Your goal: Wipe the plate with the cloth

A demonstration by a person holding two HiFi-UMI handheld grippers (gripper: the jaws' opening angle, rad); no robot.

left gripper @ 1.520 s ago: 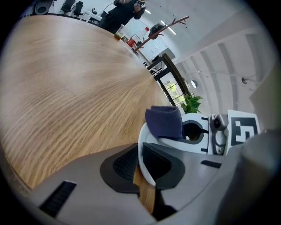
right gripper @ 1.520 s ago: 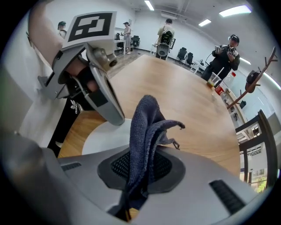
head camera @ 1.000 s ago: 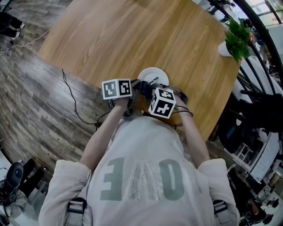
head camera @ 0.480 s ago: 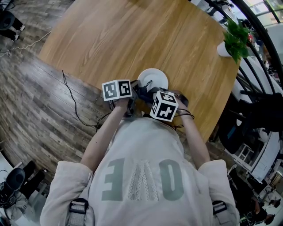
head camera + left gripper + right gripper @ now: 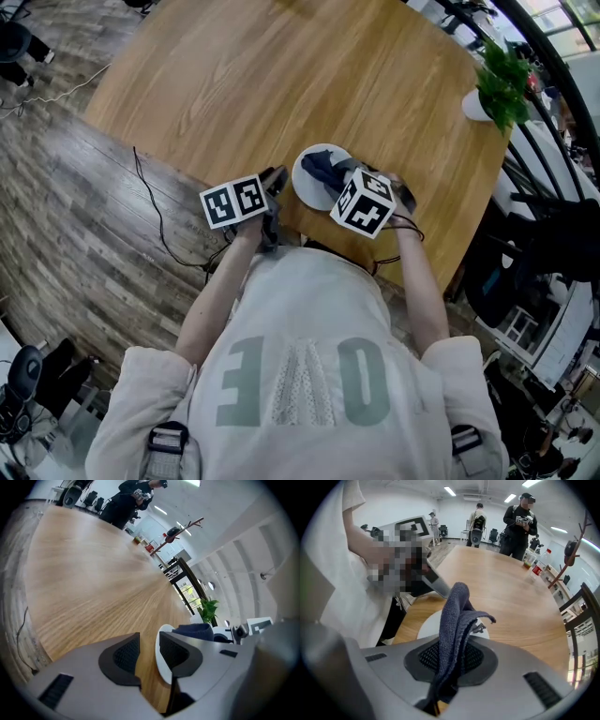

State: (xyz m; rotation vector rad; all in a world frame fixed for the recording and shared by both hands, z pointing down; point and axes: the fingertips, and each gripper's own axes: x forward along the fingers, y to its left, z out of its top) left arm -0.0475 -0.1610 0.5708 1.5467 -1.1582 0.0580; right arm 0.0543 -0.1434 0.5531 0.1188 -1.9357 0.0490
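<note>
A white plate (image 5: 314, 187) lies near the wooden table's front edge (image 5: 187, 173). A dark blue cloth (image 5: 328, 169) hangs over it from my right gripper (image 5: 339, 183), whose jaws are shut on it. In the right gripper view the cloth (image 5: 457, 620) rises folded between the pads above the plate (image 5: 429, 625). My left gripper (image 5: 276, 180) sits just left of the plate with its jaws opening. In the left gripper view the plate's rim (image 5: 161, 656) shows in the gap beside the right-hand pad (image 5: 174, 651), with no pad pressing on it.
A potted plant (image 5: 502, 84) stands at the table's far right corner. Bottles (image 5: 536, 566) stand at the far end, where people (image 5: 519, 524) are standing. A cable (image 5: 155, 211) trails over the floor on the left. The table's right edge (image 5: 469, 234) is close.
The left gripper has let go of the plate's rim, opened and drawn away to the left. The right gripper has shifted right with the cloth, leaving more of the plate showing.
</note>
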